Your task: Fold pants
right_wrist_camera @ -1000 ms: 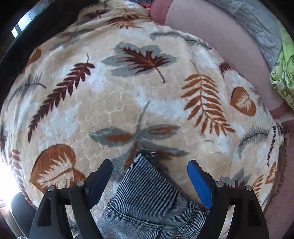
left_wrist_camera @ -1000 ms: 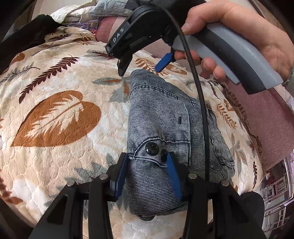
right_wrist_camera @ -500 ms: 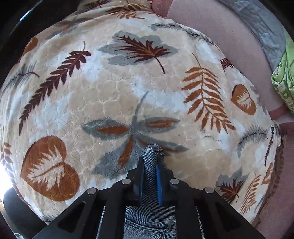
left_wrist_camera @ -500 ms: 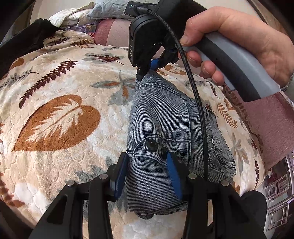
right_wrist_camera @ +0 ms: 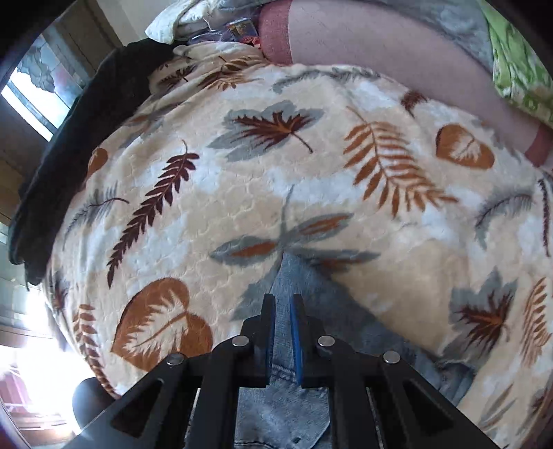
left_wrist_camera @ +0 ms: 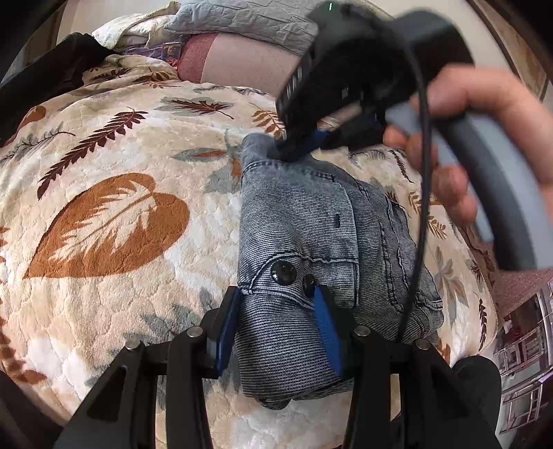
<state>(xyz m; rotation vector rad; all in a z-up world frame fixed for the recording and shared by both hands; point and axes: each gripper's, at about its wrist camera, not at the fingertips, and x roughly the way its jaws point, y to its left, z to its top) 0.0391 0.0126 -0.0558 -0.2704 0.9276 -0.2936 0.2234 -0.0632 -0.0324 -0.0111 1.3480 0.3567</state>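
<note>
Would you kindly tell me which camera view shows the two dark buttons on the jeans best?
The left wrist view: the two dark buttons sit in plain sight on the folded jeans, just beyond the left gripper. The right wrist view shows none of them, only denim pinched in the right gripper.

You are looking at a plush cream blanket (left_wrist_camera: 114,297) printed with autumn leaves: a big orange leaf (left_wrist_camera: 103,228) lies at the left of the left-wrist view, a dark brown fern frond (left_wrist_camera: 90,148) above it, and a grey-and-rust leaf spray (right_wrist_camera: 287,241) sits mid-frame in the right-wrist view. Behind the blanket you see a pinkish cushion (left_wrist_camera: 242,58) with a crumpled grey quilt (left_wrist_camera: 249,17) on top of it. A black cloth (right_wrist_camera: 69,138) drapes along the blanket's left edge. At the far right you catch a green patterned fabric (right_wrist_camera: 518,62), and at the left a bright window (right_wrist_camera: 38,93).
</note>
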